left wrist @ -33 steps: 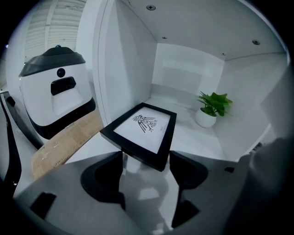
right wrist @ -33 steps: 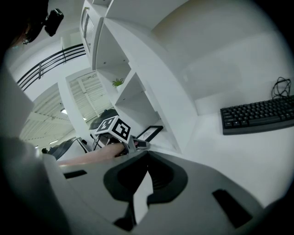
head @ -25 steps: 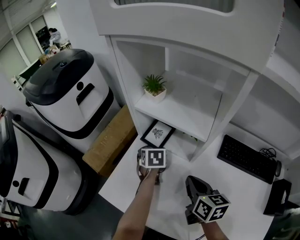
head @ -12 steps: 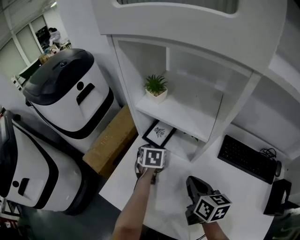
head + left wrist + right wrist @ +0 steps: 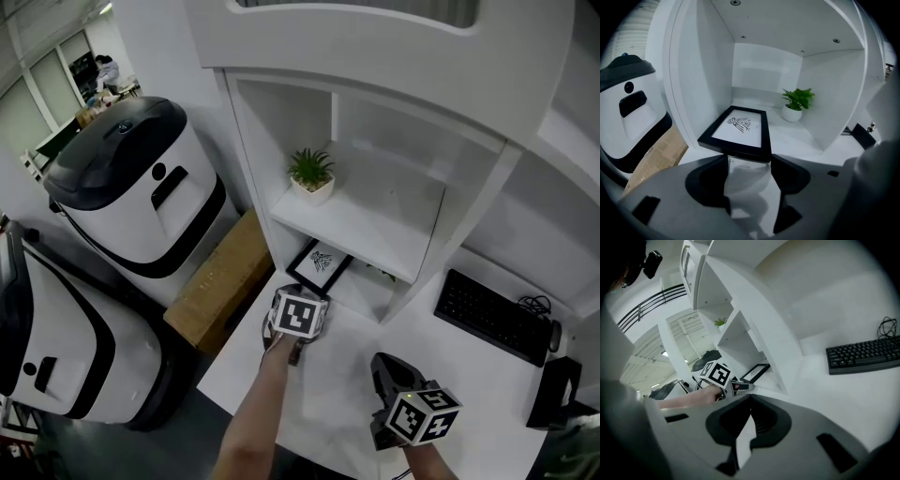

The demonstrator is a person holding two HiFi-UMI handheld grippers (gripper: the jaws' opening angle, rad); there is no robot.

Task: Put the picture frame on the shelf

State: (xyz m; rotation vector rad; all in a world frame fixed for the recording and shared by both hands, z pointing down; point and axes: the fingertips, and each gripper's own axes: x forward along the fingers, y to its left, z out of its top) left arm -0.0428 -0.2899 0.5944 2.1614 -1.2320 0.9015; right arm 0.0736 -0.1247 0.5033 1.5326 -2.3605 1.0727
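1. Nearest, the right hand-held gripper [image 5: 750,398] hangs over the tabletop [image 5: 323,389], jaws together on nothing.
2. Left hand-held gripper [image 5: 749,161]: jaws wide and closing, pads not yet on the picture frame [image 5: 740,126]. Seat its near edge between them before clamping.
3. Frame lies face up on the tabletop beneath the shelf [image 5: 375,220]. Its long axis seems to run away from the jaws.

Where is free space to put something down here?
Free: the shelf board right of the potted plant; the desk before the keyboard. Crowded: under that board, by the picture frame.
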